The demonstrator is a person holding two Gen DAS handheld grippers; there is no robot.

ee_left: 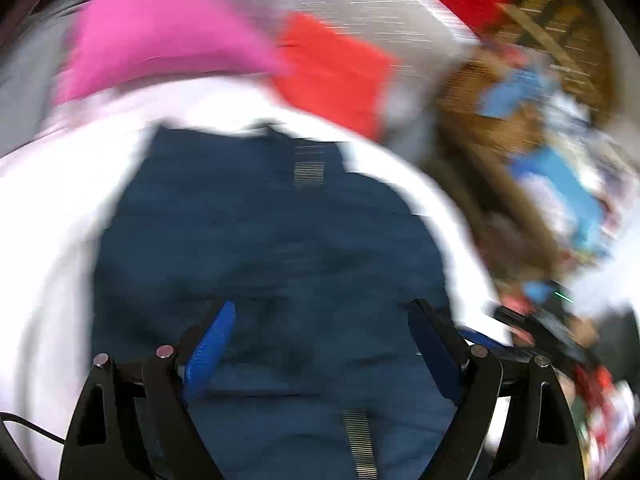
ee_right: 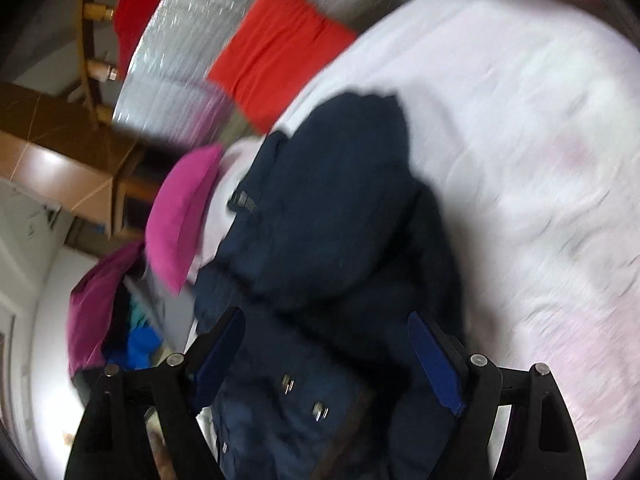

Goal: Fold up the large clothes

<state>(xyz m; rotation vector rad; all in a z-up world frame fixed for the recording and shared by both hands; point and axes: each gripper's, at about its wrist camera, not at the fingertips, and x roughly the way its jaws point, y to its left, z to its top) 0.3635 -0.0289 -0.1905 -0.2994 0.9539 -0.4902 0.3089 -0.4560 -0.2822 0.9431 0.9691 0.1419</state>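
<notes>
**Black frames, blue pads**

The left tongs (ee_left: pixel 322 328) are built from matte black, angular arms, two on each side, each arm topped by a round silver pin head and pierced by a long triangular slot. Their fingers (ee_left: pixel 210 350) carry blue pads; the left one looks bright blue with a ribbed face, the right one darker in shadow. A thin black cable (ee_left: pixel 30 428) curves in at the lower left corner of the left wrist view.

The right tongs (ee_right: pixel 326 334) show the same design: black slotted arms, silver pin heads at the joints, and dark blue flat pads (ee_right: pixel 436 362) on black backing plates.
</notes>
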